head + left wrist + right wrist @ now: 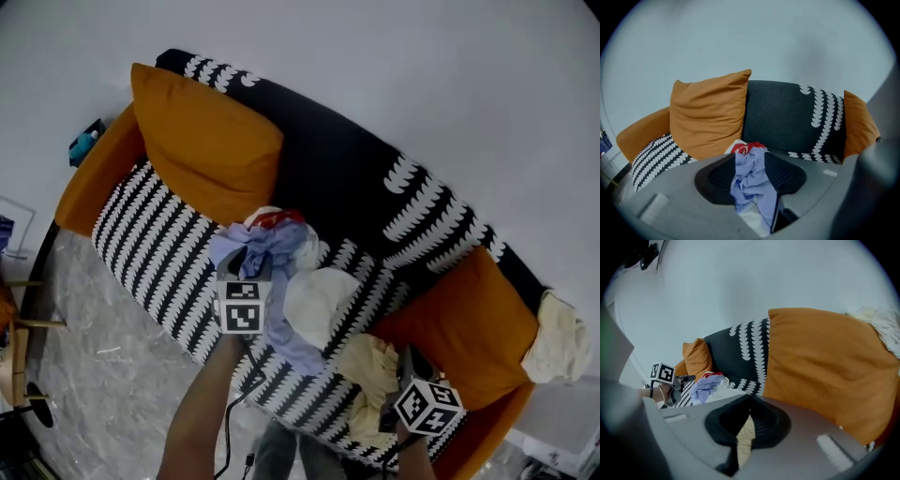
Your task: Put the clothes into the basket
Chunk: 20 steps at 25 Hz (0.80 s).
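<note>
Lavender crumpled cloth (281, 248) is lying heaped with a white garment (319, 300) mid-seat on the black sofa with white leaf print (159, 244). No basket is showing in any view, so the task is looking barely begun.

The left gripper (751, 164) is hovering at that heap on the sofa, jaws spread wide and the lavender cloth between them unpinched. Further along the sofa's seat, the right gripper (749, 404) seems to be clamping a cream textured cloth (744, 439).
</note>
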Each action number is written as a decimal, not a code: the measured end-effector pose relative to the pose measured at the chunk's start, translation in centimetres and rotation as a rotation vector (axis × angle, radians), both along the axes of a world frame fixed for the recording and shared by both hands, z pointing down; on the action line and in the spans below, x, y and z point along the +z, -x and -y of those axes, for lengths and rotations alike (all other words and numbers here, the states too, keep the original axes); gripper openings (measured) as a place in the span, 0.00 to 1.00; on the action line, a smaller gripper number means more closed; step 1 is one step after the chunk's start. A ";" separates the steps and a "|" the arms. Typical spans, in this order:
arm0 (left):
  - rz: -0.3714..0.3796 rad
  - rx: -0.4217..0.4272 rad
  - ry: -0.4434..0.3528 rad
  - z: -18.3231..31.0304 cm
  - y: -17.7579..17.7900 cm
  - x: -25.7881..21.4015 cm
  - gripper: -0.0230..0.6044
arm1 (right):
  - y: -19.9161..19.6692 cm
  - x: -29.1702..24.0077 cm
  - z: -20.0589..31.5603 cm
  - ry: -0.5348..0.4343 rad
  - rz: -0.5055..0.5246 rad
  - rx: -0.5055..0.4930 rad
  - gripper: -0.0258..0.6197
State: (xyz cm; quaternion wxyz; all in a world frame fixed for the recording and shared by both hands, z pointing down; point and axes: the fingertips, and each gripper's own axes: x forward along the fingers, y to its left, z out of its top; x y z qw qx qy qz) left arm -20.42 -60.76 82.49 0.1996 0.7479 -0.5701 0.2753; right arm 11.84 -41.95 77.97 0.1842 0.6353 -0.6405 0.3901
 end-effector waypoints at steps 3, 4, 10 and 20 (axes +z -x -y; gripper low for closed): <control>0.012 -0.004 0.015 1.9 -0.1 0.8 0.37 | 0.2 0.2 1.0 0.002 0.007 -0.008 0.04; 0.019 -0.001 0.024 2.3 -0.2 1.0 0.37 | 0.3 0.1 1.3 0.002 0.009 -0.010 0.04; 0.073 0.002 0.089 4.8 -0.1 1.7 0.38 | 0.8 -0.2 3.0 0.004 0.034 -0.035 0.04; 0.135 0.070 0.132 6.4 -2.5 7.4 0.43 | -0.7 3.5 3.0 -0.025 0.015 -0.111 0.04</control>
